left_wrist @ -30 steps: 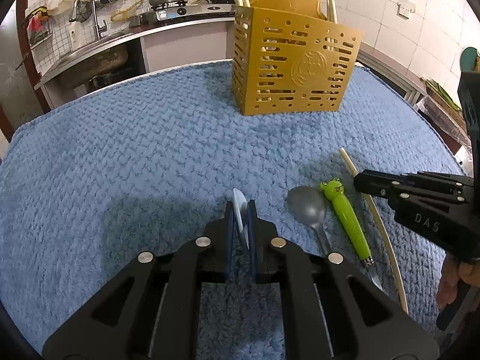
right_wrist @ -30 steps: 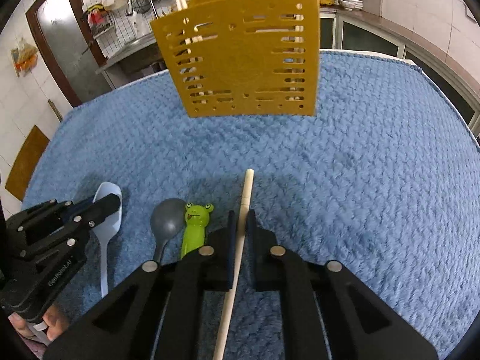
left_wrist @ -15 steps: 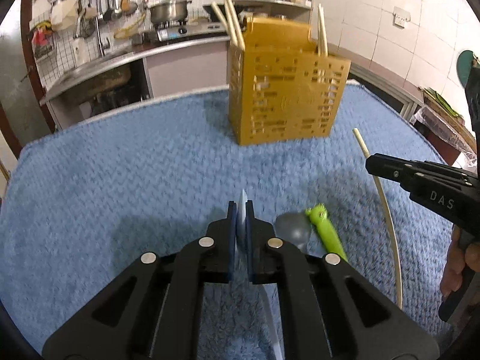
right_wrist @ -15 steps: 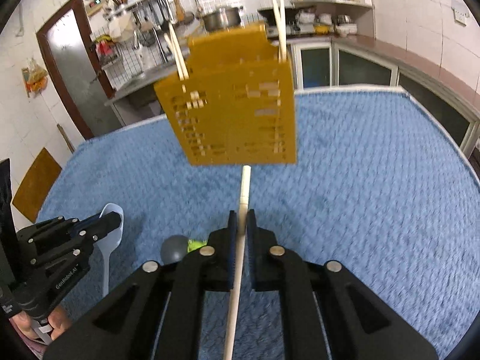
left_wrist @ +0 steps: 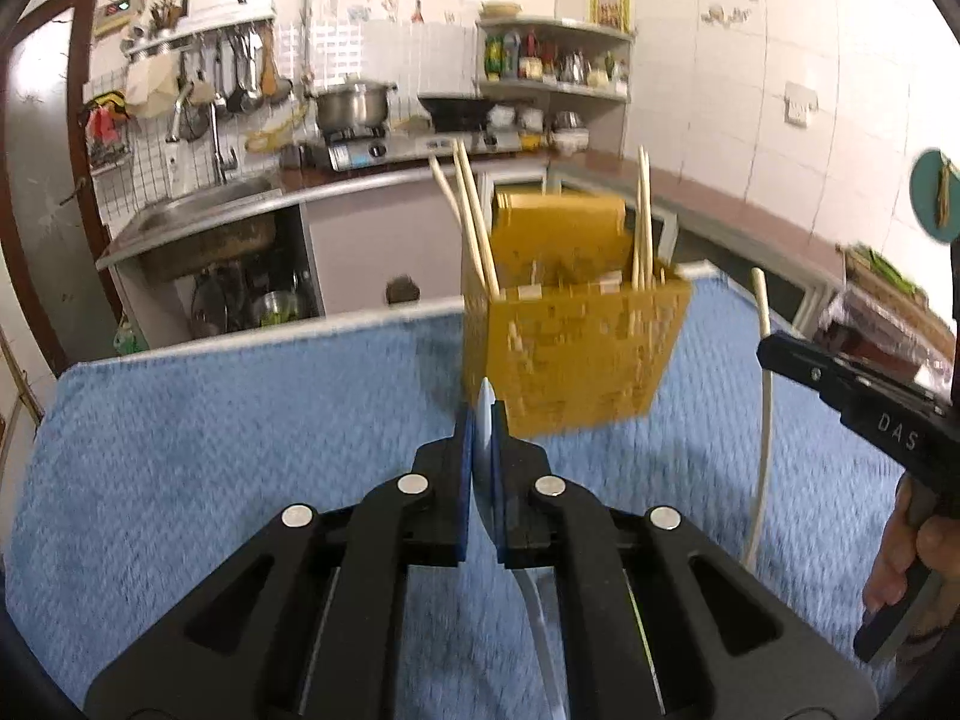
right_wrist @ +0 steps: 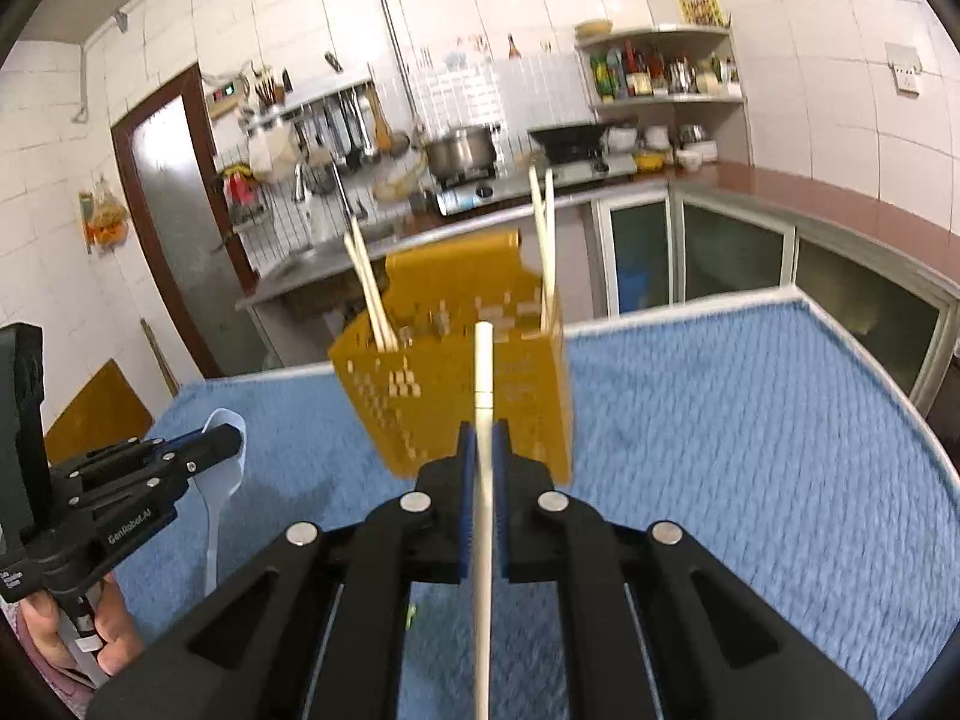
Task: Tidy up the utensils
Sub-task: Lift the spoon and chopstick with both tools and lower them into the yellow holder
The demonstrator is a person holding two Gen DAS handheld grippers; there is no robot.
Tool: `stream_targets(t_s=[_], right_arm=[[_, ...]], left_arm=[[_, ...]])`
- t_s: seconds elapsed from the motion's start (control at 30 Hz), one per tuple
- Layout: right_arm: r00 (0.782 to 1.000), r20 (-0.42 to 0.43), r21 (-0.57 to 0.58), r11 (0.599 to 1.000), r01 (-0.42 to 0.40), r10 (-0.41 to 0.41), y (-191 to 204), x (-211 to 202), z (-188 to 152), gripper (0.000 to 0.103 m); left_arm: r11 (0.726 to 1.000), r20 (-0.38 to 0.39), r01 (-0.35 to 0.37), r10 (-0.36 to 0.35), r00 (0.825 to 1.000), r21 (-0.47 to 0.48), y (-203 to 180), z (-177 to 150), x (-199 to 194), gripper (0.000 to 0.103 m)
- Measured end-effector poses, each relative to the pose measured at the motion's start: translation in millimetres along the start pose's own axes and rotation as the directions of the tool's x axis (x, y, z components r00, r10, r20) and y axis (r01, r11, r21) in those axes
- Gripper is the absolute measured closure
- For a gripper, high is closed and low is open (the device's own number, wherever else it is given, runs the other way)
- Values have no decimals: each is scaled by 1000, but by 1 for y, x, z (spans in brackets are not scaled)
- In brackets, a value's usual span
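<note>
Utensils are held above the blue-covered surface (right_wrist: pixel 750 420): the left claw (left_wrist: pixel 482 420) pinches a pale spoon (right_wrist: pixel 223 468), the right claw (right_wrist: pixel 483 444) pinches a chopstick (right_wrist: pixel 483 384), near the yellow holder (right_wrist: pixel 468 396) with chopsticks inside.

Left claw (left_wrist: pixel 482 438) clamped shut, right claw (right_wrist: pixel 483 450) clamped shut, both raised

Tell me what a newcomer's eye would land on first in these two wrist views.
The yellow slotted utensil caddy stands out first, upright mid-table on the blue towel with chopsticks poking from its top. Next, both tools are loaded: the right gripper has its jaws clamped on a pale chopstick aimed at the caddy, while the left gripper pinches a pale blue spoon off the table.
</note>
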State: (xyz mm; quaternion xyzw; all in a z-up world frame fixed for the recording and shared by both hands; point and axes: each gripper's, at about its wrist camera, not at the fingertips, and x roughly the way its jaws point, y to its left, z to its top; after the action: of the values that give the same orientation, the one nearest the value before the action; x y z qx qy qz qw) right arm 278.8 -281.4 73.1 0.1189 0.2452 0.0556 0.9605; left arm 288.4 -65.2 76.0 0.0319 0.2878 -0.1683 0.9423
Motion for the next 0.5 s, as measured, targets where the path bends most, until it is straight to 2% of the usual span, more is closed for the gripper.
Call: stream_targets(t_s=[0.3, 0.5], right_arm=[[994, 113, -39, 999, 8, -4, 2, -3, 39, 97], [988, 156, -52, 998, 22, -13, 2, -7, 60, 97]], left_arm=[[999, 84, 37, -36, 996, -19, 1, 36, 8, 99], [999, 140, 27, -23, 990, -25, 1, 61, 14, 99]])
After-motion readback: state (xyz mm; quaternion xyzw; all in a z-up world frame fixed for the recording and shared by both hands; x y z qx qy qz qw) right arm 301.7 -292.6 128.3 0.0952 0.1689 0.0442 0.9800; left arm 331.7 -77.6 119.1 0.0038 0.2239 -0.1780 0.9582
